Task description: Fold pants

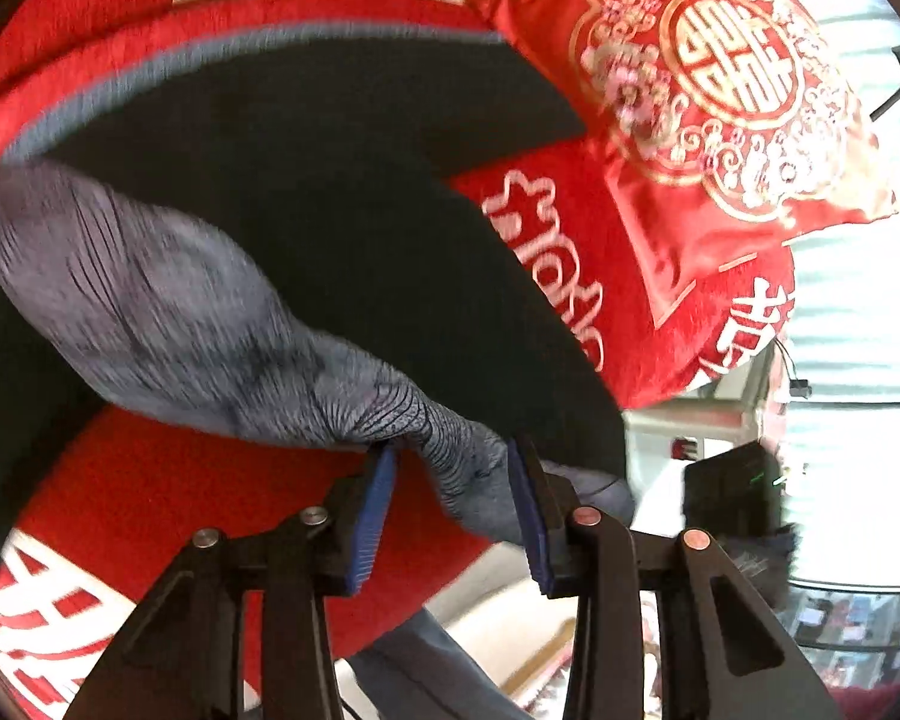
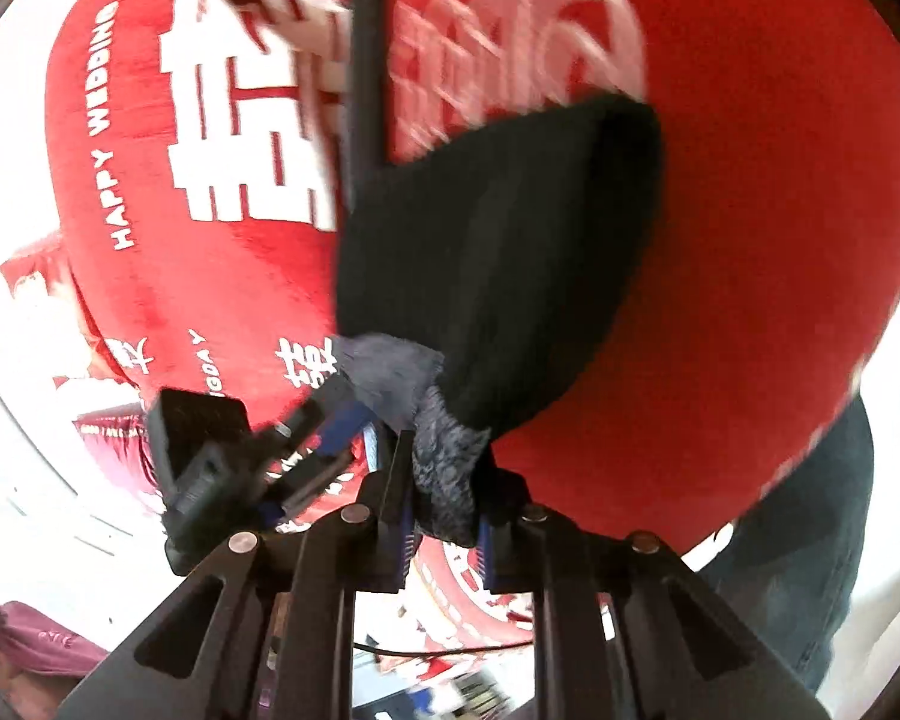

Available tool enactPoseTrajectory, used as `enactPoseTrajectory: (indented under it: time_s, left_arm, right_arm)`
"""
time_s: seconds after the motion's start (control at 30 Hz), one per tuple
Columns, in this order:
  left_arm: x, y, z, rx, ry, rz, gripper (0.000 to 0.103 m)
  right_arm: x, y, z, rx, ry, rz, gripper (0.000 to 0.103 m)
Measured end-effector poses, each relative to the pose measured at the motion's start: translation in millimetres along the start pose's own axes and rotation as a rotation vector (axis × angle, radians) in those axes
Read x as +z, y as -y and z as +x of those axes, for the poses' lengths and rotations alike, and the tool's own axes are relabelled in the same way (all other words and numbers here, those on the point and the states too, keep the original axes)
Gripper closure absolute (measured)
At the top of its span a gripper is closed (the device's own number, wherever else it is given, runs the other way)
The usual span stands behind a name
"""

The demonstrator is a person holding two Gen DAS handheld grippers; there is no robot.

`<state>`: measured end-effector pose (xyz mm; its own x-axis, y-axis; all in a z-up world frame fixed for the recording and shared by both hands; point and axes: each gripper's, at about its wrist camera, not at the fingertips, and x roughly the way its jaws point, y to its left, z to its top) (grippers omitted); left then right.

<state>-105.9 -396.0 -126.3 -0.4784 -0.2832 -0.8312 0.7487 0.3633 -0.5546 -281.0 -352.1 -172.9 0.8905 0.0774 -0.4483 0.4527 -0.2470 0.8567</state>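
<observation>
Both claws' grips blurred: pants (image 1: pixel 222 324).

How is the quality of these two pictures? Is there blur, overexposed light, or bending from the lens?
Left wrist view: motion blur smears the grey lining of the pants; the window area at right is washed out; the left claw stays sharp. Right wrist view: the white characters on the red blanket are streaked by motion, the left edge is blown out, and fisheye curving bends everything; the right claw is sharp.

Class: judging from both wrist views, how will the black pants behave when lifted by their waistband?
Probably floppy: the pants sag between the left gripper and right gripper. Likely light, since the gathered waistband alone carries them.
</observation>
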Motion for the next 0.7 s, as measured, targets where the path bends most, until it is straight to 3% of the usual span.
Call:
enactPoseTrajectory:
  time_s: [0.07, 0.1, 0.23, 0.4, 0.43, 0.5, 0.57, 0.6, 0.63, 0.7]
  left_arm:
    - [9, 4, -9, 0.034, 0.024, 0.018, 0.061]
    - [13, 4, -15, 0.049, 0.039, 0.026, 0.055]
    - [27, 4, -45, 0.132, 0.119, 0.062, 0.053]
    - [39, -23, -77, 0.267, 0.198, -0.006, 0.05]
    - [41, -32, -81, 0.29, 0.211, -0.034, 0.029]
    - [43, -53, -93, 0.359, 0.276, -0.112, 0.014]
    - [45, -78, -97, 0.414, 0.309, -0.183, 0.014]
    - [48, -88, -95, 0.444, 0.309, -0.213, 0.014]
    - [50, -102, -93, 0.496, 0.316, -0.252, 0.014]
    - [52, -119, -88, 0.545, 0.321, -0.291, 0.014]
  right_arm:
    - [18, -21, -7, -0.006, 0.013, -0.047, 0.086]
    - [32, -34, -9, -0.008, 0.018, -0.074, 0.086]
    - [88, -89, -7, -0.017, -0.008, -0.193, 0.086]
    - [159, -149, 22, -0.099, -0.074, -0.306, 0.086]
    - [174, -162, 32, -0.13, -0.084, -0.318, 0.086]
    - [204, -184, 54, -0.232, -0.089, -0.335, 0.082]
    - [229, -200, 75, -0.35, -0.079, -0.372, 0.062]
    - [240, -210, 87, -0.422, -0.066, -0.426, 0.037]
    - [244, -220, 94, -0.487, -0.05, -0.481, 0.028]
    - [236, -238, 101, -0.517, -0.03, -0.618, 0.028]
